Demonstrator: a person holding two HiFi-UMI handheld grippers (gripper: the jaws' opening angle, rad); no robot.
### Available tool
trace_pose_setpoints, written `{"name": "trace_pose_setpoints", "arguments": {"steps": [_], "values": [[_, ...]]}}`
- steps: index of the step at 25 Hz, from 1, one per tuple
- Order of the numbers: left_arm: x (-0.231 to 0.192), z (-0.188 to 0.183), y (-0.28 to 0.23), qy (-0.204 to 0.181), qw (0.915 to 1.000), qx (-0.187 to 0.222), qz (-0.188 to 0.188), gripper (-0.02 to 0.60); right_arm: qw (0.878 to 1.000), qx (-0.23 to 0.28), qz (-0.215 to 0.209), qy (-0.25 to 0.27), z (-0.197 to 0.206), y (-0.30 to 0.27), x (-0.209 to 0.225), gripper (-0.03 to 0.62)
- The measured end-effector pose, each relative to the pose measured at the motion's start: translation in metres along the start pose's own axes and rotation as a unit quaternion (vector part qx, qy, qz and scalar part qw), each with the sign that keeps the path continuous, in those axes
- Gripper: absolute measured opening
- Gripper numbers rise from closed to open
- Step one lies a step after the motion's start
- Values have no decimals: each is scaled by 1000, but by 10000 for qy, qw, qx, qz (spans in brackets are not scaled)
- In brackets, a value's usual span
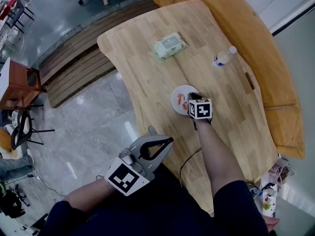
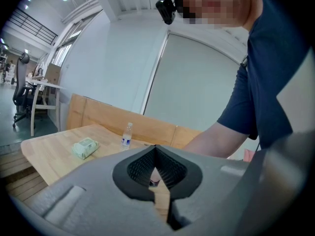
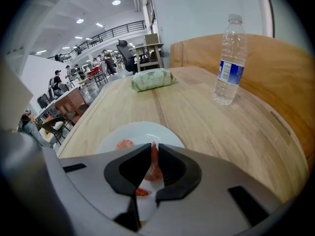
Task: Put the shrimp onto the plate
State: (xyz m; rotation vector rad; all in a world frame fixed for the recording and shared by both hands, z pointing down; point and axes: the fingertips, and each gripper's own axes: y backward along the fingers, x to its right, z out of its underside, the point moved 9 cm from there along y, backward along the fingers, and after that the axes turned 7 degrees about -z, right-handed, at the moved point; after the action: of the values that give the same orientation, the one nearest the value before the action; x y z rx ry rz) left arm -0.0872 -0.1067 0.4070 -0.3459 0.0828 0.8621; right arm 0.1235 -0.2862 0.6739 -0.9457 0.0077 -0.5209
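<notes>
Right tongs [image 3: 151,150]: pinching a shrimp [image 3: 154,165]. Its thin end shows at the tips and its fatter pink body sits back in the hollow between the jaws.
Left tongs [image 2: 156,150]: pressed together with nothing between them, held near the person's body and well apart from the right tongs.
Plate [image 3: 147,131]: white, directly under the right tongs' tips, so the held shrimp hangs over it.
Second shrimp [image 3: 124,144]: lies on the plate, just left of the right tongs' tips.
Table [image 3: 197,112]: pale wood. A pack of wipes [image 3: 151,79] lies straight ahead of the right tongs and a water bottle [image 3: 229,58] stands ahead to their right. Both are well apart from the plate.
Step in hand: probably setting the held shrimp down on the plate and letting go.
Handling: the shrimp looks light, soft and likely slick. A hard squeeze could crush or tear it, and a slack one could let it slide out. The thick middle of the body gives a surer hold than the thin tail end.
Risk: let go from too high, it may roll off the rim. It may also cling to one pad as the tongs spread.
</notes>
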Motion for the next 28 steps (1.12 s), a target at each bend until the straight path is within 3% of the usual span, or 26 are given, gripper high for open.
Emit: {"name": "trace_pose_setpoints", "arguments": {"steps": [18, 28], "values": [[4, 4, 4, 28, 10000, -68, -5, 3, 9999, 117, 50, 81, 1, -1, -1, 75], [12, 0, 14, 7, 10000, 6, 27, 3, 9975, 659, -6, 267, -11, 35, -11, 83]]}}
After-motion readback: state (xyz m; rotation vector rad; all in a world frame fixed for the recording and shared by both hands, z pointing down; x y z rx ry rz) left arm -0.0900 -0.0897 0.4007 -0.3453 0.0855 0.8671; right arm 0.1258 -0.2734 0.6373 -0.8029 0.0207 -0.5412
